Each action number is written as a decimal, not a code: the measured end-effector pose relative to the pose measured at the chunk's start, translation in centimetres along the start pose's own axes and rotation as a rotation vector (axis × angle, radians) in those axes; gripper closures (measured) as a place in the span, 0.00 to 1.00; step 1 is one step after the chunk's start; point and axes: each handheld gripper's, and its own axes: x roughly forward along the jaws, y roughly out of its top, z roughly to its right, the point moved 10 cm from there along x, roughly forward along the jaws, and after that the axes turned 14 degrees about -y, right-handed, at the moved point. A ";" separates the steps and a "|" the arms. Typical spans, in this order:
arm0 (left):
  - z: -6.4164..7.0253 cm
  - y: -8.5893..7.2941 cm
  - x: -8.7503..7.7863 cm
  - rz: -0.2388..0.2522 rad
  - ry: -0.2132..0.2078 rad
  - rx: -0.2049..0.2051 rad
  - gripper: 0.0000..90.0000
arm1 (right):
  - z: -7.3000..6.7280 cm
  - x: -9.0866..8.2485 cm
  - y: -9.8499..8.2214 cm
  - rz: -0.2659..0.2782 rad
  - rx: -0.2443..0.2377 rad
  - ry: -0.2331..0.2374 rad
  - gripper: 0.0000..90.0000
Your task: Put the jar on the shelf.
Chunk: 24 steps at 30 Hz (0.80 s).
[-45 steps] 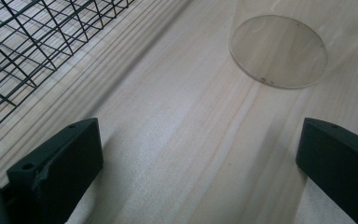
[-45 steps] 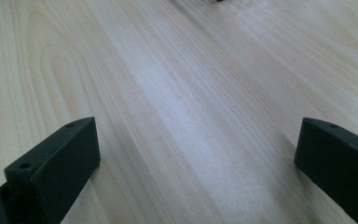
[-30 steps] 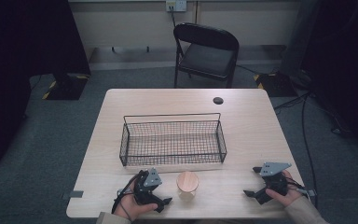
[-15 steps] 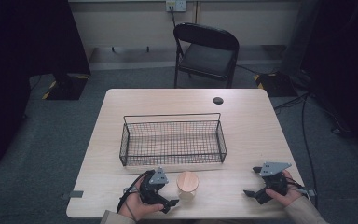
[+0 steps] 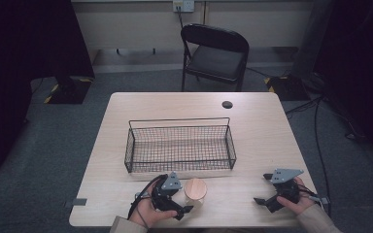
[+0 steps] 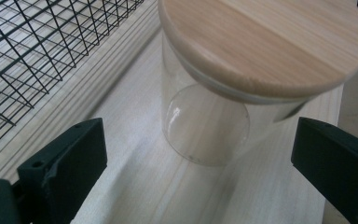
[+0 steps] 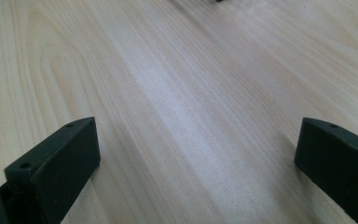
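The left gripper (image 5: 183,209), jaws apart and just closing a little, is lining up on the lidded glass jar (image 5: 194,190), needing a squeeze next, probably for the wire basket (image 5: 180,147).

High view above the table (image 5: 126,116), forward and down; claw views close, low over its wood.

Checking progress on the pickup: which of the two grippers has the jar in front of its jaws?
The left gripper: its open jaws face the lidded glass jar; the right gripper faces bare table.
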 end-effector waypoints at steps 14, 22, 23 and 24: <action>0.3 1.7 0.4 0.012 -0.002 0.014 0.03 | 0.0 0.0 0.0 0.000 0.000 0.000 0.00; 0.4 2.5 0.9 0.008 -0.001 0.022 0.03 | 0.0 0.0 0.0 0.000 0.000 0.000 0.00; 0.4 2.7 0.9 0.012 -0.003 0.022 0.03 | 0.0 0.0 0.0 0.000 0.000 0.000 0.00; 0.5 2.8 0.9 0.014 -0.006 0.024 0.03 | 0.0 0.0 0.0 0.000 0.000 0.000 0.00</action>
